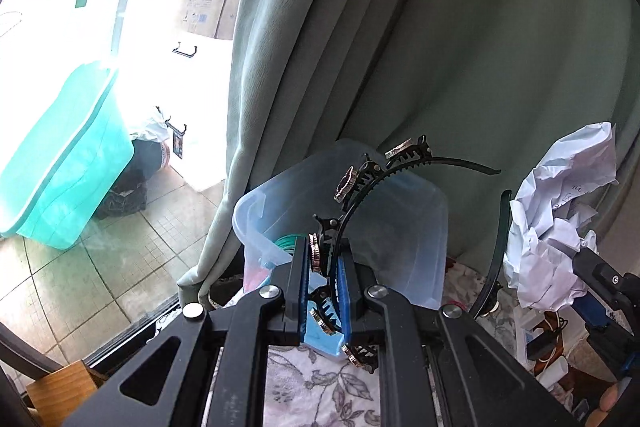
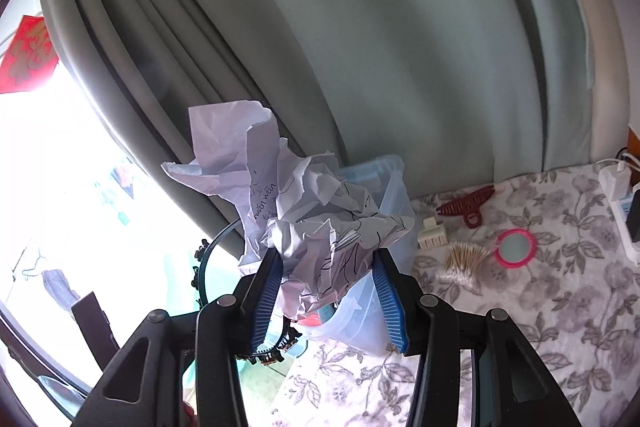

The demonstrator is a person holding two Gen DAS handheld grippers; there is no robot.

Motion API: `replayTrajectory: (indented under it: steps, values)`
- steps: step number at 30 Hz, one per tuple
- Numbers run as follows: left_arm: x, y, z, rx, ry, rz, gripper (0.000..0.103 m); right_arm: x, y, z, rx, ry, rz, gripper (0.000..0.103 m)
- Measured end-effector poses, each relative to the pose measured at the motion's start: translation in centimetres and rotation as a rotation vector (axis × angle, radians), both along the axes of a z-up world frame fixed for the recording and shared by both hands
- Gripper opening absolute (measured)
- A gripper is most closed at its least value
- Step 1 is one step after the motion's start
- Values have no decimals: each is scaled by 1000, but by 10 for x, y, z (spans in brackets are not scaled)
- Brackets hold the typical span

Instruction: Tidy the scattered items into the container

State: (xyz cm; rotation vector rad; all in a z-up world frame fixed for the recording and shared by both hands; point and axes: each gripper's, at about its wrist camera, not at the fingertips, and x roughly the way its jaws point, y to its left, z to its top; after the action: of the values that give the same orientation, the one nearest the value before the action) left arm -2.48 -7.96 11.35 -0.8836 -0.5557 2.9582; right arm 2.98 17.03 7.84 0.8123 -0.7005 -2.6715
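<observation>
Our left fingers [image 1: 306, 267] are clenched on the black toothed headband [image 1: 360, 203], its studded trim caught between the blue pads, and our right fingers [image 2: 276, 279] pinch the crumpled paper [image 2: 296, 211] from both sides, so both grippers carry something. The landmark is the translucent blue container [image 1: 400, 227] standing on the flowered cloth of the desk [image 2: 520, 327]: the headband arches up in front of and above its rim, one tip reaching past it toward the curtain [image 1: 440, 47], and the paper wad sits at about the height of the mouth, just on our near side of it. We judge the step in hand to be delivery of these two things into the container; something green and something red already lie inside. The next move calls for bringing each over the opening and letting go one at a time, since the long headband and the bulky paper would crowd the same mouth. Room is tight: the container stands near the desk's edge by the window, where a nudge could tip it off, and the curtain hangs right behind it. Beyond the container, away from the window, a red hair claw [image 2: 466, 205], a cream clip [image 2: 431, 233], cotton swabs [image 2: 466, 261] and a pink mirror [image 2: 516, 247] lie out on the cloth.
</observation>
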Motion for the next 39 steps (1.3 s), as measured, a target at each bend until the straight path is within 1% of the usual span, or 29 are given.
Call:
replayTrajectory:
  steps: [7,9,11,14,19,20,24,28,35,37,39]
  values:
    - [-19,-12,-16,12,-39,34,13,-21,-12,-16,14,-58,34,50]
    - [-27,-14,-17,-4,-42,40,13,-20,-20,-8,18,-65,50,50]
    - [-32,-13,-16,-19,-43,49,13,-36,-23,-12,24,-66,60,50]
    - [-49,-19,-20,-13,-49,60,12,-58,-26,-19,34,-56,68,50]
    - [-58,-16,-28,-35,-67,73,13,-79,-32,-27,45,-60,80,50]
    - [-59,-15,-28,-52,-63,81,13,-84,-32,-30,40,-62,84,50]
    - [-64,-14,-27,-54,-68,86,18,-100,-32,-39,35,-72,83,50]
    - [-69,-13,-27,-57,-74,91,19,-114,-30,-44,28,-71,79,50]
    - [-78,-11,-25,-62,-83,99,19,-130,-21,-45,24,-57,53,50]
    - [-76,-11,-24,-49,-86,95,19,-134,-23,-48,26,-64,61,50]
    - [-85,-8,-22,-29,-81,76,16,-137,-26,-50,34,-66,67,50]
